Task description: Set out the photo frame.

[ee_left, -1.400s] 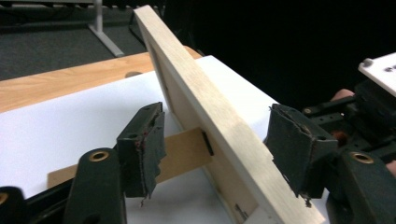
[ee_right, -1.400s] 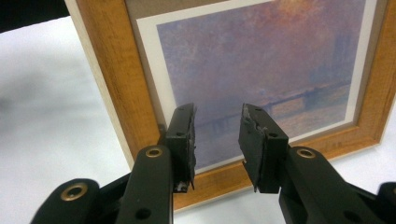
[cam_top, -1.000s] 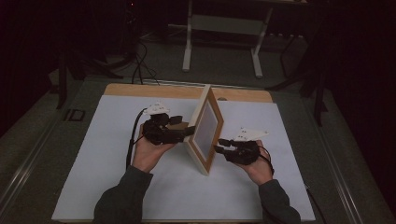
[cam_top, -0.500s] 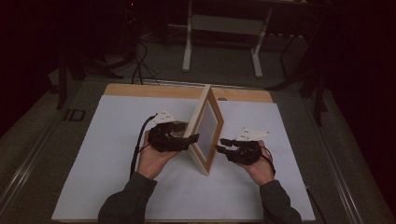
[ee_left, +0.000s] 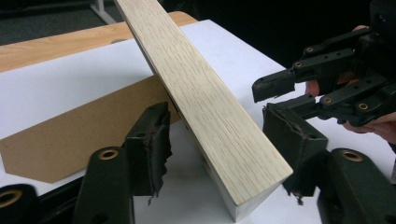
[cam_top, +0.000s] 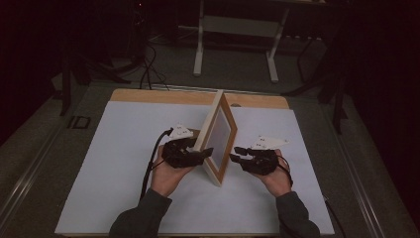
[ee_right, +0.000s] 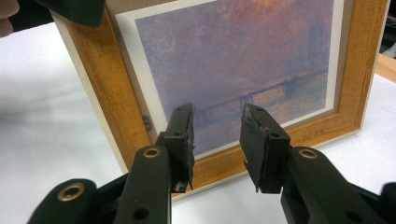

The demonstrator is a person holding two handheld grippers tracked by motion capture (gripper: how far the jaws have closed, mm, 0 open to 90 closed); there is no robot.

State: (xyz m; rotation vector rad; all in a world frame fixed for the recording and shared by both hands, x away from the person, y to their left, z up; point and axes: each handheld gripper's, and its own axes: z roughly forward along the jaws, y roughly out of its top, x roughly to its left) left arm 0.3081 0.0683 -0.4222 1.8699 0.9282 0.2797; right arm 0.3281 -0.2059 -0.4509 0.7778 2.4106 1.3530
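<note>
A wooden picture frame (cam_top: pixel 221 130) stands upright on its edge on the white sheet, its print (ee_right: pixel 233 60) of a hazy purple and orange scene facing my right gripper. My left gripper (cam_top: pixel 200 154) straddles the frame's near end (ee_left: pixel 205 98). Its jaws have just been closing, with the frame between them. One pad (ee_left: pixel 289 140) is at the wood and the other pad (ee_left: pixel 149 149) stands off it. The brown backing stand (ee_left: pixel 70 135) lies behind the frame. My right gripper (cam_top: pixel 234 153) (ee_right: pixel 217 135) hangs open and empty just in front of the print.
The white sheet (cam_top: pixel 124 163) covers most of a wooden tabletop (cam_top: pixel 148 95), whose bare strip shows at the far edge. Beyond the table, on a dark floor, stand a metal stand's legs (cam_top: pixel 198 49) and some cables (cam_top: pixel 146 69).
My left gripper has come down and toward the frame's near end, and its jaws have narrowed around it. The frame and my right gripper have stayed put.
</note>
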